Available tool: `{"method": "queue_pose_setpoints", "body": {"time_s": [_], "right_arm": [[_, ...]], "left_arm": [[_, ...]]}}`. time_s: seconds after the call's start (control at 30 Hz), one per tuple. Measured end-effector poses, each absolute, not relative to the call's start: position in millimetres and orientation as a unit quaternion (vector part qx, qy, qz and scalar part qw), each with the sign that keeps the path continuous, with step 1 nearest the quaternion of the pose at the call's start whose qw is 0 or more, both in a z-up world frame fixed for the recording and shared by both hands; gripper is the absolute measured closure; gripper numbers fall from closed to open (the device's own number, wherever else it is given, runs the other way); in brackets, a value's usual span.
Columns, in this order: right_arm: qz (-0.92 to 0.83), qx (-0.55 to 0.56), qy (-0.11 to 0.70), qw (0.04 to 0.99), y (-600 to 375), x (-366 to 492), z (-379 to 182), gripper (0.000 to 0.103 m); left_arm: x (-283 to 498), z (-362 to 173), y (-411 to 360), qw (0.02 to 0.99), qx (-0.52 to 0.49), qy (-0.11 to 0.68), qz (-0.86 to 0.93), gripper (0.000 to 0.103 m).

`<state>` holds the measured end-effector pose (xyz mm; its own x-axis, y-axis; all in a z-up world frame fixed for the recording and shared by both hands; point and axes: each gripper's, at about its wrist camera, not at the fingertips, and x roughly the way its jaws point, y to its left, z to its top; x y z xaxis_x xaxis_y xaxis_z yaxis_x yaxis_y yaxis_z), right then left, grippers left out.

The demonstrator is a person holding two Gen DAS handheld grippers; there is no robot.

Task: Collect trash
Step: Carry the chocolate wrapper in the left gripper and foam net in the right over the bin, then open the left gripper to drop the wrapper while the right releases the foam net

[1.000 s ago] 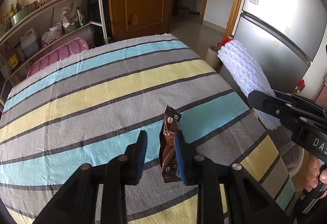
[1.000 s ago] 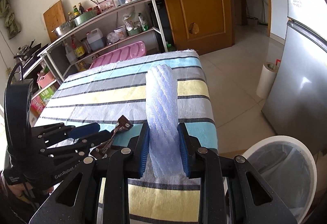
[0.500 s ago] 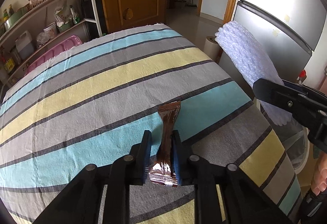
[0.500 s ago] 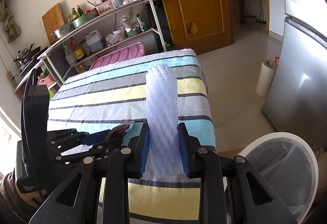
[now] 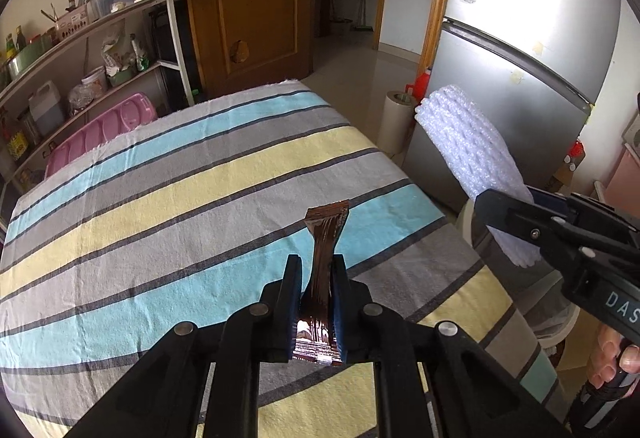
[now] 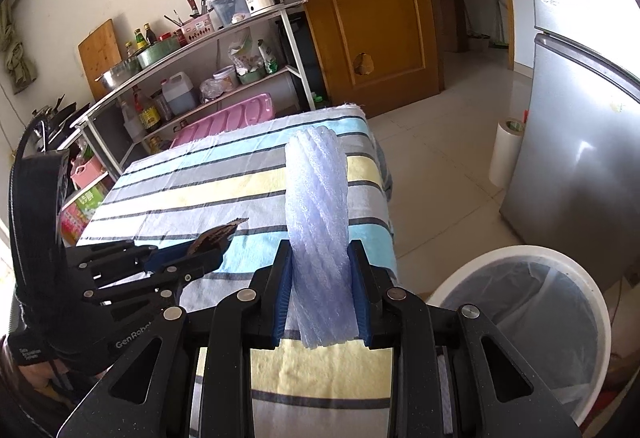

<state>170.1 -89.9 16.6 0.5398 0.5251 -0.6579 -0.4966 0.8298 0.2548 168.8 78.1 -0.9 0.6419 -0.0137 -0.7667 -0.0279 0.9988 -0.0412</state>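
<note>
bin (image 6: pixel 592 302) – right of table (image 6: pixel 224 194) | fridge (image 6: pixel 580 142) – behind bin

A big table with a striped cloth of blue, yellow and grey (image 5: pixel 168 198) fills the middle of the frame. The cloth (image 6: pixel 240 182) looks bare.
</note>
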Motion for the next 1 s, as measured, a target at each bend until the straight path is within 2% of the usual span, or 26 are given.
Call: {"method": "queue_pose_setpoints", "body": {"time_s": [0.23, 0.5, 0.8, 1.0], "right_arm": [[0.257, 0.036, 0.368, 0.893, -136.5, 153.5, 30.9, 0.075], [0.200, 0.046, 0.365, 0.908, -197.3, 138.6, 34.9, 0.075], [0.124, 0.049, 0.418, 0.899, -255.7, 140.7, -5.7, 0.075], [0.106, 0.057, 0.456, 0.882, -274.5, 150.9, -36.8, 0.075]], "left_arm": [[168.9, 19.5, 29.8, 0.914, -0.009, 0.403, -0.041, 0.089], [174.7, 18.3, -35.6, 0.908, 0.006, 0.406, -0.103, 0.089], [187.6, -10.1, -105.3, 0.884, 0.020, 0.440, -0.155, 0.089], [195.5, -28.6, -122.2, 0.873, 0.028, 0.460, -0.158, 0.089]]}}
